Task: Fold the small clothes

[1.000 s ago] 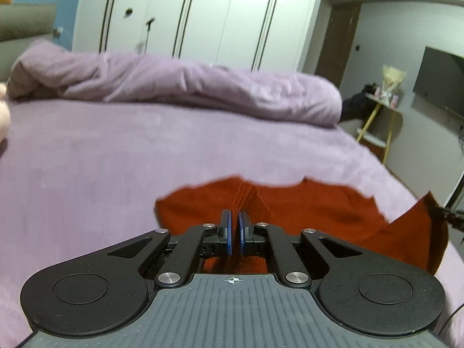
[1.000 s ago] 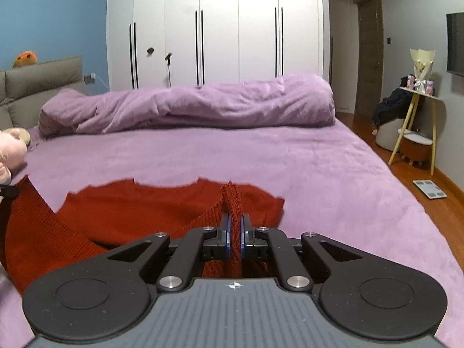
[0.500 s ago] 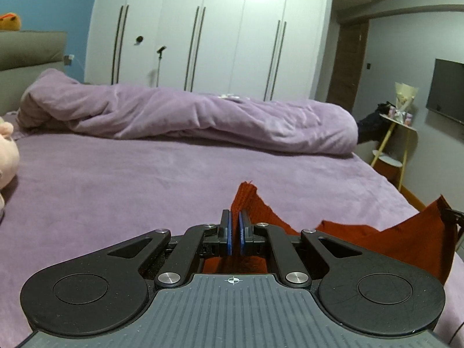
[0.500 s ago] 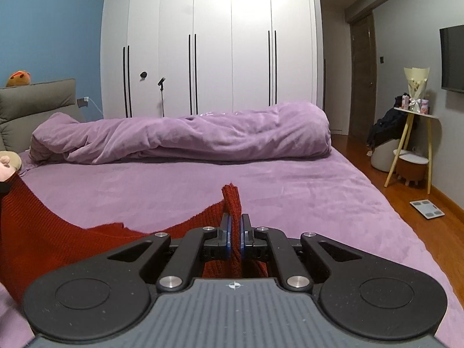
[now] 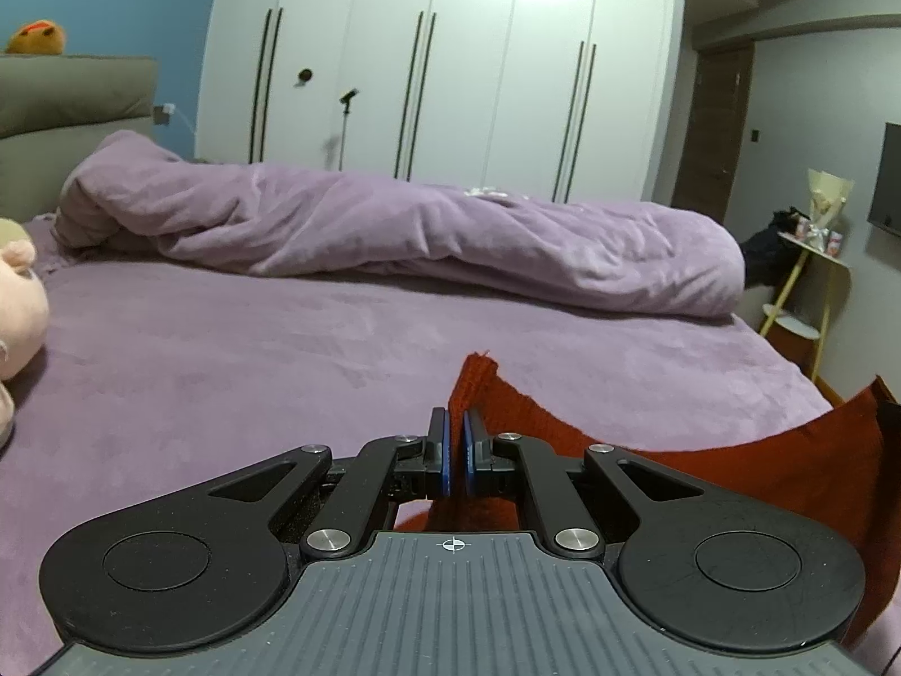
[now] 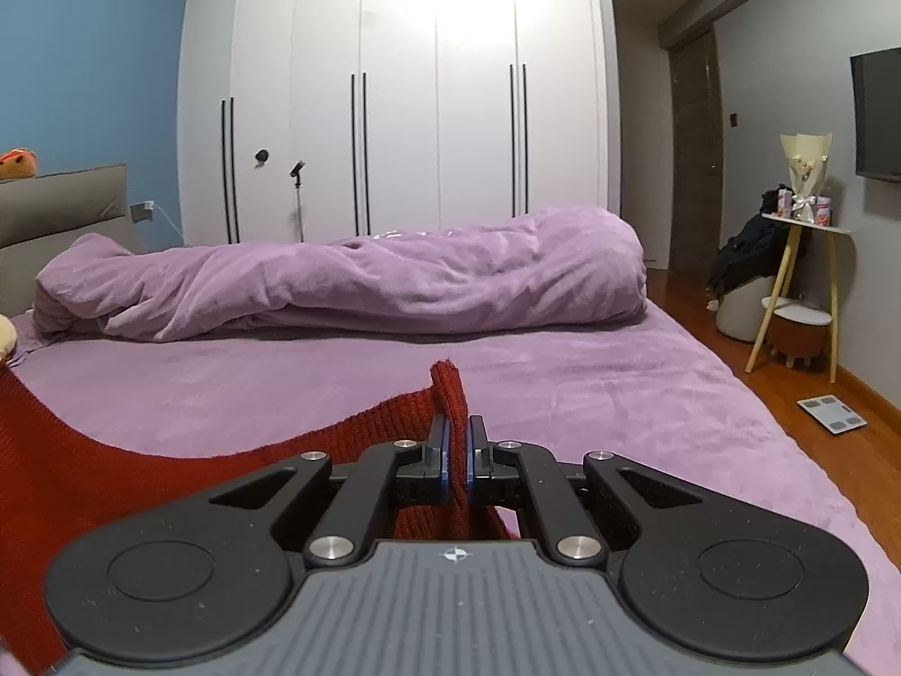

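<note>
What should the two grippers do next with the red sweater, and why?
Probably carry it forward and lower it. Each hand-held gripper, left and right, pinches a corner of the red sweater, which sags between them above the purple bed, so laying that edge down would make the fold.

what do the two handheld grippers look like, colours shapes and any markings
Both look alike. The left gripper and right gripper each have a grey ribbed body with a small white crosshair mark at its front edge, two rounded black lobes with a circular disc outline, black link arms joined by silver round pins, and thin black jaws lined with blue pads. No cables, hands or sleeves show.
</note>
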The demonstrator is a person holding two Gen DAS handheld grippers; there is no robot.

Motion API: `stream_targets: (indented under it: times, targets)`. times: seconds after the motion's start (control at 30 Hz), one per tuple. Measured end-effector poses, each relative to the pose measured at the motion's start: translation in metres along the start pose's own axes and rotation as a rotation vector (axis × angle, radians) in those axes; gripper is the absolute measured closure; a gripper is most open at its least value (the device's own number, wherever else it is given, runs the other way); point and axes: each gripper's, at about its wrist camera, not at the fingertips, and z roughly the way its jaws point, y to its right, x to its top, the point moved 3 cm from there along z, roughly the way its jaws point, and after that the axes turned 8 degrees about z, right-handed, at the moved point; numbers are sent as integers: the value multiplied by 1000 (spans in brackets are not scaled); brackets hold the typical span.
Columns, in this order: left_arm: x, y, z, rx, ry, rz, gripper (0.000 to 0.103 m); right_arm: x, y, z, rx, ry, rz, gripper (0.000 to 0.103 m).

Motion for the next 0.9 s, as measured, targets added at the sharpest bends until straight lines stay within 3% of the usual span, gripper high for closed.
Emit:
stream_targets:
  times: [0.3,0.67,0.9]
  targets:
    - [-2,5,53,39,-36,31,96,3,6,47,-58,-19,7,99]
    - [-39,18,112,136,-137,155,96,-30,6,105,-137,-100,0,99]
    - [-56,20,133,164,-194,163,96,-49,10,124,-179,-136,-17,99]
